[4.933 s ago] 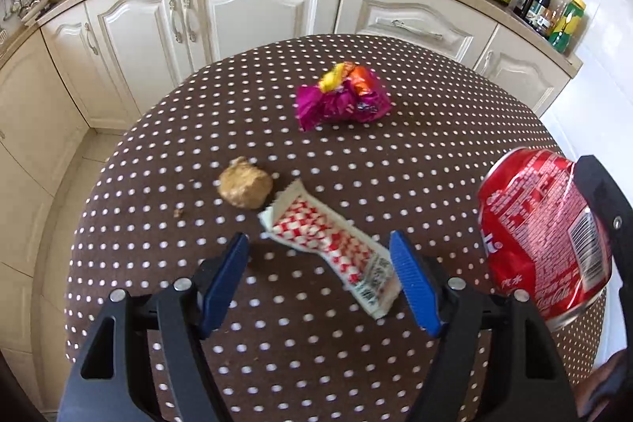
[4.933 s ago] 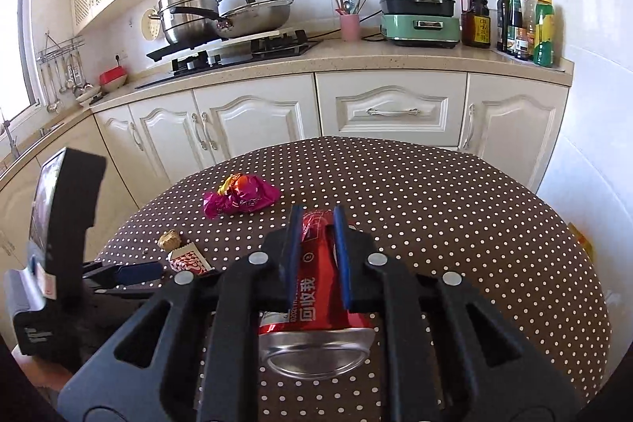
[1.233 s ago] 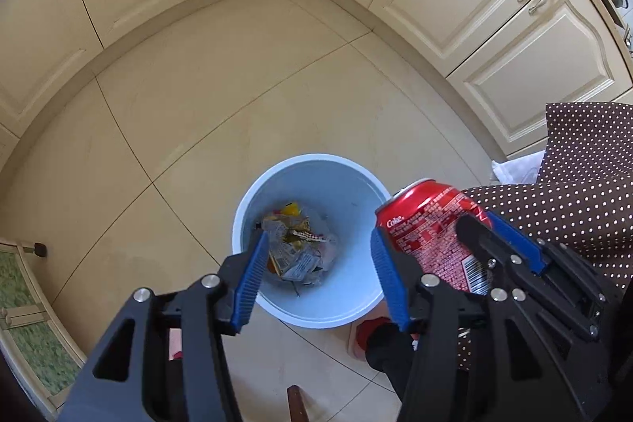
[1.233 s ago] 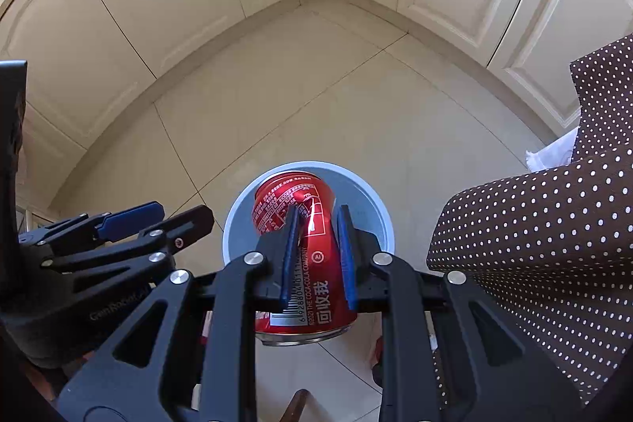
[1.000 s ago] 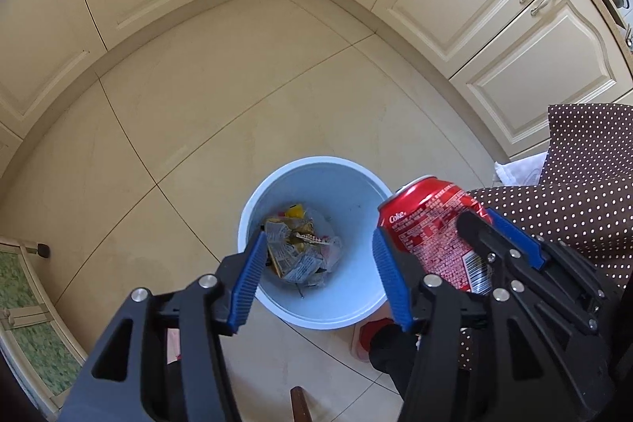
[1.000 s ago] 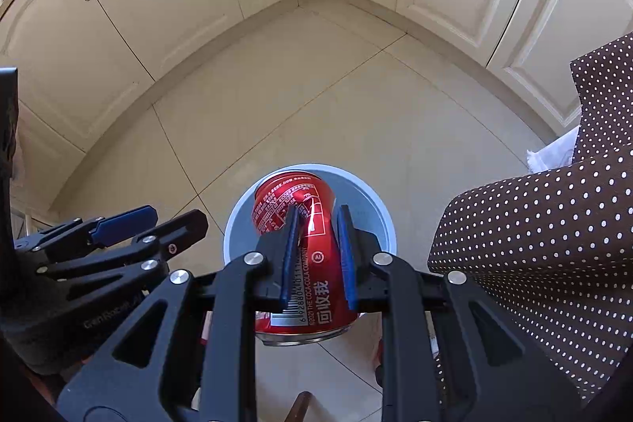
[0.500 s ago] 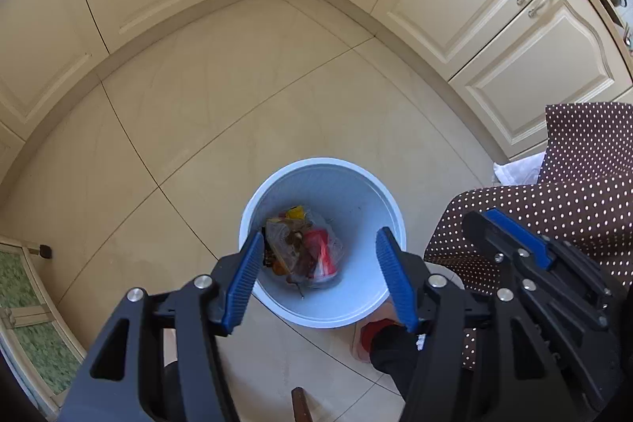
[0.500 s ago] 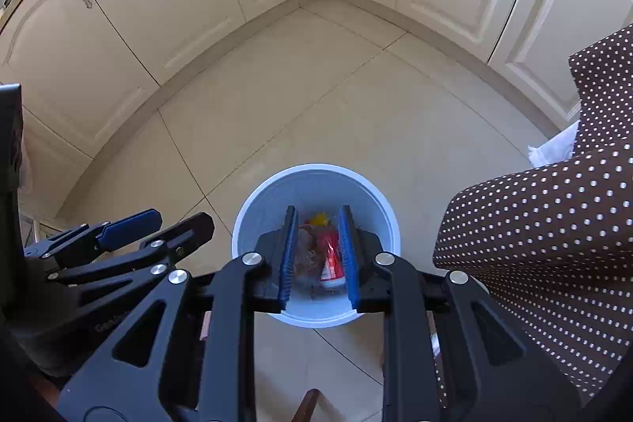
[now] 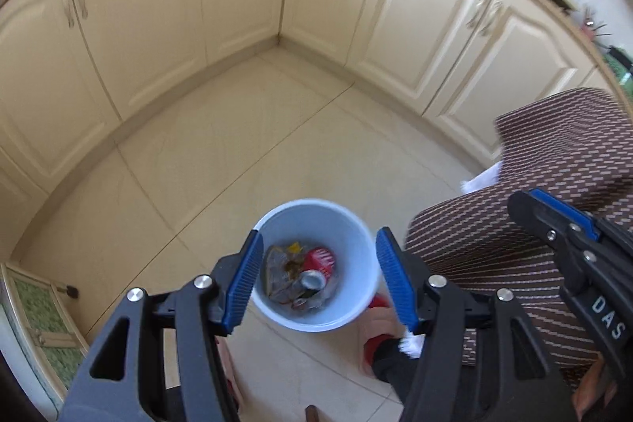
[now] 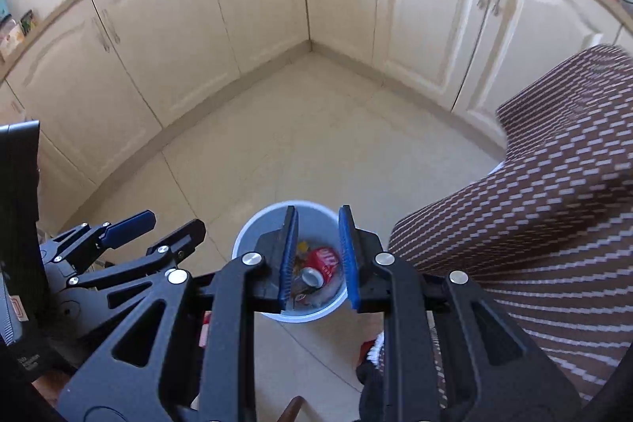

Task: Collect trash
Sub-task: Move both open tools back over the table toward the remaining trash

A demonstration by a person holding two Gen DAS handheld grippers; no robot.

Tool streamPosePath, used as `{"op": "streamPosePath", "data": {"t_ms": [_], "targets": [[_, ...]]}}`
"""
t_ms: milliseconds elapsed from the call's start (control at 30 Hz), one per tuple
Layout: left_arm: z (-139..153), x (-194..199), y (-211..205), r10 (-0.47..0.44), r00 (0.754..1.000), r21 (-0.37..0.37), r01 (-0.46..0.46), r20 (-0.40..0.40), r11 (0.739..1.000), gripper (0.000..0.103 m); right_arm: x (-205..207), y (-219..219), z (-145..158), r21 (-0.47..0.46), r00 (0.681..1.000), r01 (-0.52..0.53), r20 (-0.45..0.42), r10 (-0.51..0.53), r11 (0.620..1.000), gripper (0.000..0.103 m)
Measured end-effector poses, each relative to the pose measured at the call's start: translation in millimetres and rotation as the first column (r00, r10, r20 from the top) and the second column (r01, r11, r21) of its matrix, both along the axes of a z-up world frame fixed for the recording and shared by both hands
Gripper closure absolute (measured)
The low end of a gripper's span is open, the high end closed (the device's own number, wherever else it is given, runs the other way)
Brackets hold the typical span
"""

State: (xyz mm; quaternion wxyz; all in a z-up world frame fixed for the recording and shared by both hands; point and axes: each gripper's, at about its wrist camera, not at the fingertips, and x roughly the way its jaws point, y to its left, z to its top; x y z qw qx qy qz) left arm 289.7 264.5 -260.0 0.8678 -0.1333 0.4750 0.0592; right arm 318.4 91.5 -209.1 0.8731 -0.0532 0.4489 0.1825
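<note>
two grippers hang over the floor, both with nothing in them: the left gripper (image 9: 318,277) has its blue fingers (image 9: 243,279) spread wide, the right gripper (image 10: 316,256) holds a narrow gap. below them the red can (image 9: 318,265) lies among wrappers inside the pale blue bin (image 9: 356,307), which stands on the tiled floor (image 9: 245,149) just beside the dotted tablecloth (image 9: 514,248).
</note>
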Motion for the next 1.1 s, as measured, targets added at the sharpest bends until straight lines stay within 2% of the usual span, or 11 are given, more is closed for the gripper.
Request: {"op": "streamPosePath", "data": {"t_ms": [133,233,333,367,500,700,867,967,1100], "targets": [[49.6,-14.0,-27.4,-0.043,0.996,0.032,0.040,0.078,0.999,0.044,-24.0,-27.6,47.0,0.036,0.996,0.022,0.083,-0.024,0.999,0.081],[93.8,-25.6,-56.7,-0.092,0.983,0.063,0.083,0.158,0.995,0.041,-43.0,-56.2,85.7,0.074,0.985,0.048,0.163,-0.059,0.996,0.079],[125.9,-30.9,-93.7,-0.154,0.966,0.089,0.139,0.207,0.986,0.040,-61.4,-89.3,121.7,0.099,0.965,0.081,0.242,-0.103,0.992,0.060],[133.0,-30.8,-103.8,-0.173,0.961,0.093,0.156,0.216,0.983,0.039,-65.8,-101.2,131.1,0.102,0.957,0.094,0.264,-0.118,0.990,0.056],[163.4,-28.3,-156.8,-0.270,0.930,0.109,0.250,0.251,0.962,0.034,-82.3,-156.7,164.9,0.128,0.929,0.152,0.320,-0.185,0.980,0.056],[187.1,-2.4,-245.6,-0.406,0.875,0.137,0.382,0.264,0.914,0.031,-83.1,-242.0,184.1,0.112,0.884,0.280,0.356,-0.302,0.953,0.056],[190.0,28.1,-318.4,-0.503,0.832,0.166,0.476,0.232,0.864,0.031,-70.8,-312.9,180.8,0.087,0.853,0.384,0.346,-0.390,0.919,0.056],[184.1,47.6,-356.6,-0.556,0.805,0.185,0.526,0.207,0.830,0.031,-59.5,-344.1,173.0,0.078,0.850,0.420,0.315,-0.422,0.904,0.056],[175.6,75.2,-398.3,-0.591,0.787,0.207,0.557,0.178,0.804,0.031,-40.3,-375.6,163.4,0.058,0.850,0.443,0.291,-0.439,0.895,0.056]]}}
